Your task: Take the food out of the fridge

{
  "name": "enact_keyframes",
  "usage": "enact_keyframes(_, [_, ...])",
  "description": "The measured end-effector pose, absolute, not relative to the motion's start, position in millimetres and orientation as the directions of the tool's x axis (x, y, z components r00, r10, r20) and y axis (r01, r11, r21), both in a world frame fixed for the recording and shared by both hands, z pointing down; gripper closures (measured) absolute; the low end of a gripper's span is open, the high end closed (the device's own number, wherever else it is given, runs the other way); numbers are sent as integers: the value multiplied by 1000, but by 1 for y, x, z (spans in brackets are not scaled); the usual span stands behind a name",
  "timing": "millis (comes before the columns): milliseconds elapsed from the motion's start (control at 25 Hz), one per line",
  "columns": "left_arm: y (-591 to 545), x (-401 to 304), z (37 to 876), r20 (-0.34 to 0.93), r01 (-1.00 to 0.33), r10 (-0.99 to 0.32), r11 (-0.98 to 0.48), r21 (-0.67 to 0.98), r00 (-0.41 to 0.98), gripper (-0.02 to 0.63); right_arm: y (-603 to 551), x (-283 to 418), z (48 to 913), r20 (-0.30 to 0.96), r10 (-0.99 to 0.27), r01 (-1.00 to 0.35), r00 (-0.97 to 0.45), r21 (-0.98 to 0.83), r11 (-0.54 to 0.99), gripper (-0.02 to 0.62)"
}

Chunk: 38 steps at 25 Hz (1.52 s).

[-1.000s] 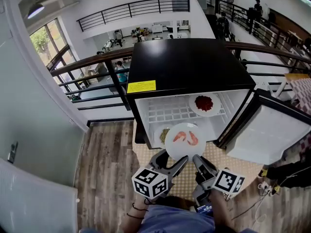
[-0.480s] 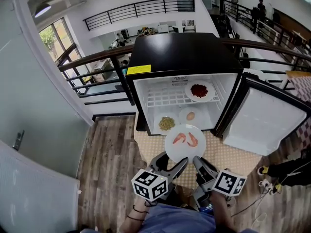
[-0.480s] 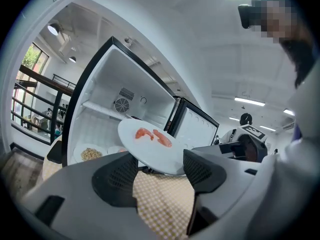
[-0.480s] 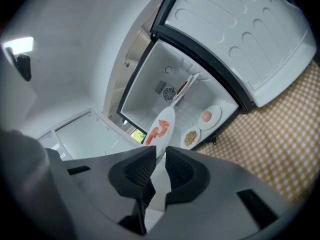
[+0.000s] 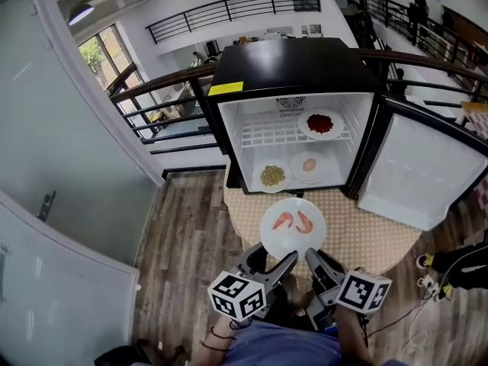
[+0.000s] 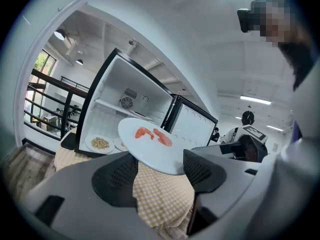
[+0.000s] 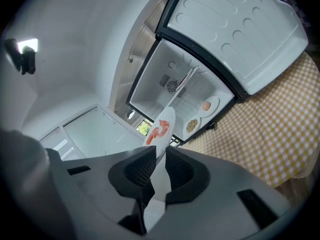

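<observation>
Shrimp, two pieces, lie on a white plate that is already out of the fridge. In the head view it hangs over the checked cloth, well apart from the cabinet, whose door stands swung wide. The left tongs and right tongs meet the plate's near rim from either side, which probably keeps it level so the food does not slide. Three dishes remain inside: a plate of red food on the wire shelf, with a plate of grains and a plate with an egg on the bottom.

The left gripper view shows its tongs spread wide, the plate's near edge sitting over the gap between them and gripped by neither pad. They look like a prop from below; whether the plate actually rests on them I cannot tell.

The right gripper view shows the tongs pressed onto the plate's rim, a thin edge-on pinch that appears to carry the load. Such a narrow hold on smooth china could slip if tilted.
</observation>
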<state>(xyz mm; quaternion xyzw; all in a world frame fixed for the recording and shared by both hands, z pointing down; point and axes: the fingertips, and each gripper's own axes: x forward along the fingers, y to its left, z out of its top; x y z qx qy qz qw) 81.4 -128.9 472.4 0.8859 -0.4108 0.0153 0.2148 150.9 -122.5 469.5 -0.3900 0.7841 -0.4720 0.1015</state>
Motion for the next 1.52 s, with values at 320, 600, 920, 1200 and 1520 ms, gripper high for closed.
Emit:
enact_keyframes(320, [-116, 75, 479, 224, -758, -736, -550, 351, 639, 328, -105, 137, 481, 189, -662, -445, -726, -862, 242, 528])
enact_keyframes(600, [-120, 75, 480, 219, -754, -736, -547, 364, 640, 328, -110, 136, 481, 198, -667, -460, -718, -854, 242, 528])
enact_keyframes(920, [-107, 39, 483, 230, -758, -736, -543, 361, 636, 328, -97, 100, 484, 210, -657, -468, -724, -849, 245, 526])
enact_keyframes(1200, [-82, -3, 480, 215, -739, -724, -557, 378, 656, 328, -71, 60, 492, 203, -659, -462, -724, -852, 245, 525])
enact_keyframes(1520, [-42, -53, 478, 191, -709, -702, -585, 394, 686, 328, -28, 13, 493, 249, -681, -515, -689, -830, 217, 525])
